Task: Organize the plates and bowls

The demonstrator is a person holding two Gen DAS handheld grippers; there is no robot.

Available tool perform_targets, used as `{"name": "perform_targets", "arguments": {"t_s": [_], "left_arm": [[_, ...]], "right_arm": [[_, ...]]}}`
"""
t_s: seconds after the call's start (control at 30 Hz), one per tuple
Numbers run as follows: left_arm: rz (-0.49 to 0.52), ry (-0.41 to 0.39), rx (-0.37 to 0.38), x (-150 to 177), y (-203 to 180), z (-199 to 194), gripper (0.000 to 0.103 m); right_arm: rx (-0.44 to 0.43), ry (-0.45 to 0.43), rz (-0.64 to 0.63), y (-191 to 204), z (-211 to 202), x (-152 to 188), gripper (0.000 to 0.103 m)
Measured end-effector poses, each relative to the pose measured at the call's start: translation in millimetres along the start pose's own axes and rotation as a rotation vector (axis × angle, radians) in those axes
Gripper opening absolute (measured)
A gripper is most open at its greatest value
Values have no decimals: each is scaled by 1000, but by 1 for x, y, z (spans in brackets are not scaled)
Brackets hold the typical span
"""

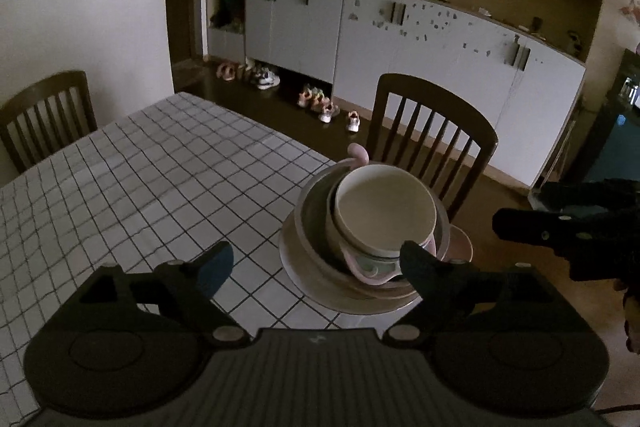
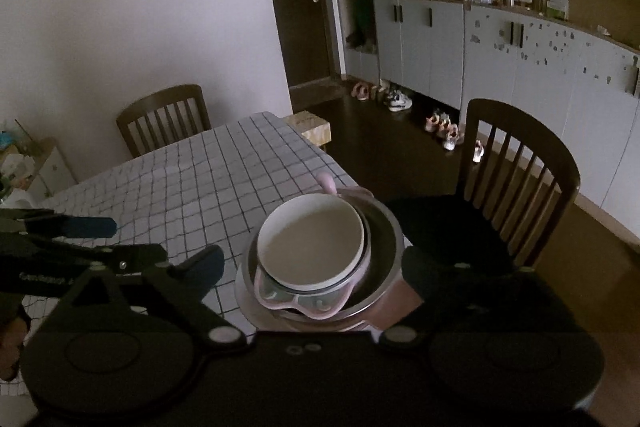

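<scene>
A stack of dishes stands at the table's near right corner: a cream bowl (image 1: 384,209) (image 2: 310,247) on top, tilted, inside a pink handled bowl (image 1: 370,269) (image 2: 316,301), inside a metal bowl (image 1: 316,227) (image 2: 384,239), on a pinkish plate (image 1: 304,279) (image 2: 246,293). My left gripper (image 1: 320,263) is open and empty, just in front of the stack and above the table. My right gripper (image 2: 316,265) is open and empty, with its fingers either side of the stack. It shows in the left wrist view (image 1: 560,231) to the right of the stack.
The table carries a white checked cloth (image 1: 140,179) (image 2: 192,179). A dark wooden chair (image 1: 428,135) (image 2: 516,179) stands right beyond the stack, another (image 1: 48,111) (image 2: 164,115) at the far end. Cabinets (image 1: 400,39) and several shoes (image 1: 320,99) line the back wall.
</scene>
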State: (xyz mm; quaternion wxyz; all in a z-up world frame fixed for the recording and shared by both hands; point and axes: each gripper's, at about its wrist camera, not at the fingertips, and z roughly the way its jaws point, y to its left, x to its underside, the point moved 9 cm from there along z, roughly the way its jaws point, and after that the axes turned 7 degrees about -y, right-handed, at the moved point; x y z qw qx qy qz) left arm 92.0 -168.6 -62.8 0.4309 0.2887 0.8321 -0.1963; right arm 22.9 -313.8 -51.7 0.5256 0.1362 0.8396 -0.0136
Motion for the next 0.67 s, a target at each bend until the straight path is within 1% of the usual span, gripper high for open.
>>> {"name": "perform_targets", "arguments": {"t_s": [0.13,0.3,0.4,0.67], "left_arm": [[-4,-6,19,3,-2,-9,91],[8,-24,23,5,-2,-16,91],[21,-24,25,7,-2,-15,91],[16,-29,35,11,2,-16,91]], "right_arm": [[7,-15,6,2,-9,2,100],[9,-16,17,4,-15,5,100],[10,-13,21,7,-16,6,100],[8,0,24,13,-11,10,100]]}}
